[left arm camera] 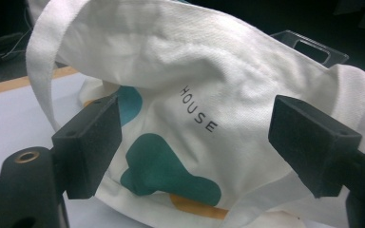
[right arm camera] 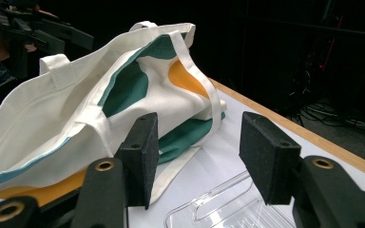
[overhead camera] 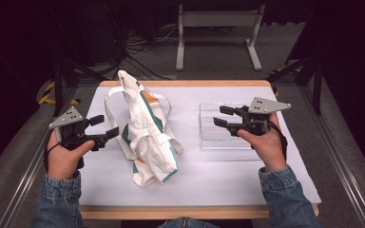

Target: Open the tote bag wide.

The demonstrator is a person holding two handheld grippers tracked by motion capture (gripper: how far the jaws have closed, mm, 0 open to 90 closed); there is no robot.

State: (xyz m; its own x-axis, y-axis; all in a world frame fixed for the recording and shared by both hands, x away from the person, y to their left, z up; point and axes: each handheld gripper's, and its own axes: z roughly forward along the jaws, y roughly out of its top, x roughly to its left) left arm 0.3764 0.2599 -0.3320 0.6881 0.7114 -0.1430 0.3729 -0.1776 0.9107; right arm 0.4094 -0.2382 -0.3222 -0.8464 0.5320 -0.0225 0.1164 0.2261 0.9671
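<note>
From above, a crumpled cloth bag (overhead camera: pixel 145 137) lies mid-table, between the left gripper (overhead camera: pixel 105 129) and the right gripper (overhead camera: pixel 224 116), both released and holding nothing. A clear tray (overhead camera: pixel 209 137) sits under the right one. The left gripper view shows the bag close ahead of spread jaws. The right gripper view shows the bag beyond parted jaws, the tray below.

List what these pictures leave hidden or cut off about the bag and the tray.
- Bag: its inside, hidden by folds of cloth, high view.
- Tray: cut off by the bottom edge and right claw, right gripper view.
- Bag's lower print: cut off at the bottom edge, left gripper view.
</note>
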